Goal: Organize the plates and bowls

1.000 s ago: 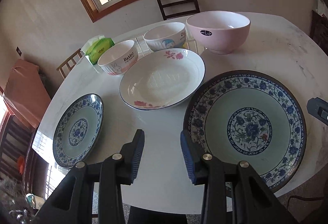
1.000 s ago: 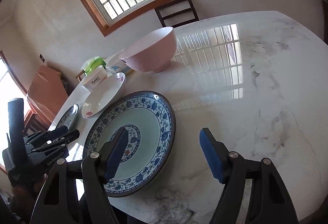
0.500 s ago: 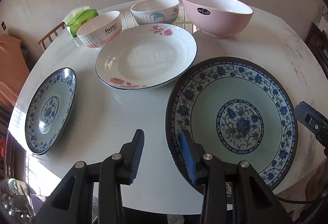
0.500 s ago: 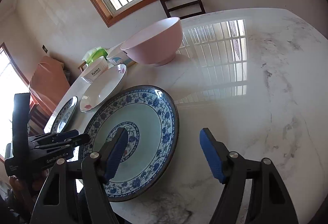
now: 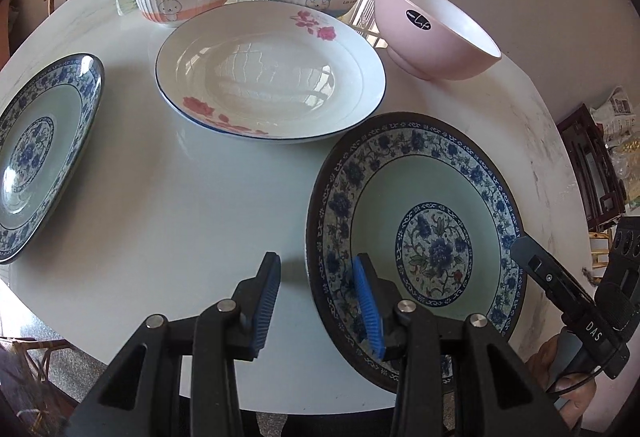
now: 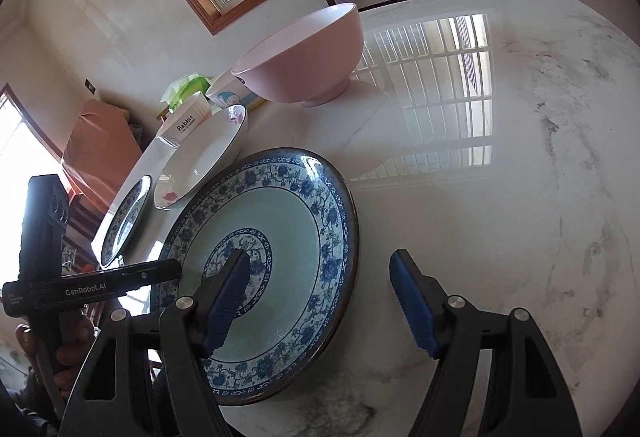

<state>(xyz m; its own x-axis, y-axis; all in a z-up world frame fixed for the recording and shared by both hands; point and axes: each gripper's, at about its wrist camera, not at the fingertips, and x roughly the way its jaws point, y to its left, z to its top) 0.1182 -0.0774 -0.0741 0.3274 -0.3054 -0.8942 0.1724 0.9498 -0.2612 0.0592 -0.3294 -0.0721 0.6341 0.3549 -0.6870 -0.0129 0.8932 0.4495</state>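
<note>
Straddling the near-left rim of the large blue-and-white plate (image 5: 416, 249) at lower right of frame, the left gripper (image 5: 316, 297) gapes unclenched, nearer than the likewise released right gripper (image 6: 320, 301).

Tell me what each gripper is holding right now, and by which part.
Nothing. The left gripper and right gripper are both open, each straddling a rim of the large blue plate.

On the table (image 5: 180, 205), three bowls (image 5: 436, 33) stand behind three plates (image 5: 272, 73).
</note>
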